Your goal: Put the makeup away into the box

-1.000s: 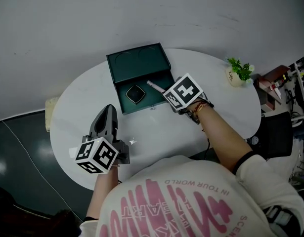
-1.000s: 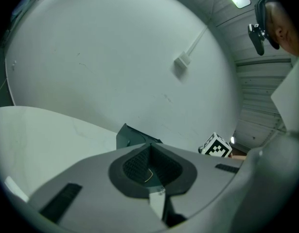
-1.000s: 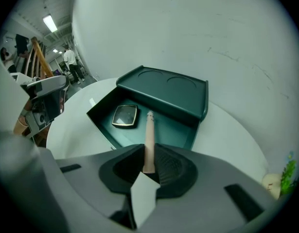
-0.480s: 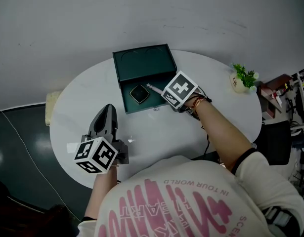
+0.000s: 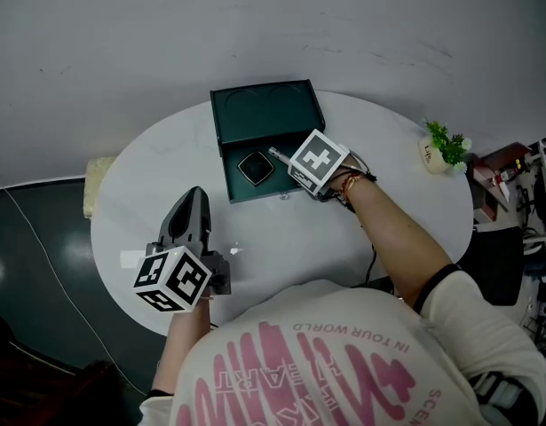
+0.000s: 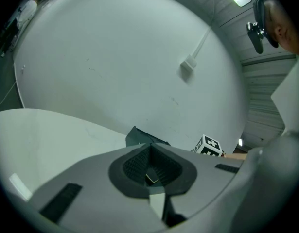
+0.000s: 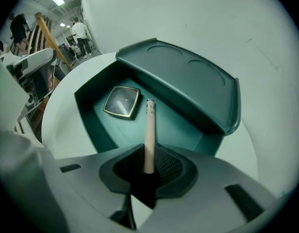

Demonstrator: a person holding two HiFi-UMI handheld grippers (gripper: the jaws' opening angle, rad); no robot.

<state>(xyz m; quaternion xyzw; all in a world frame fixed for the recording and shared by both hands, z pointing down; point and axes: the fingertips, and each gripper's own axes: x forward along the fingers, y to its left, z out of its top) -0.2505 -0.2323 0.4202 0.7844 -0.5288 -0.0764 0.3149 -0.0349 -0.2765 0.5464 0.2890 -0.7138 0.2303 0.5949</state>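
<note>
right gripper [image 7: 148,174] has sunk, pencil [image 7: 149,130] above box [image 7: 86,111].

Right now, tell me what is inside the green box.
A square compact lies on the box floor. Beside it, the right hand-held gripper holds a makeup stick over the floor; whether it touches is unclear. That gripper's body hides the floor's near edge.

The right gripper [image 7: 148,174], clamped on the makeup pencil [image 7: 149,130], sinks toward the green box [image 7: 188,76]. The pencil's tip, ahead of the jaws, now hangs deeper over the tray, closer to the compact [image 7: 121,102].
</note>
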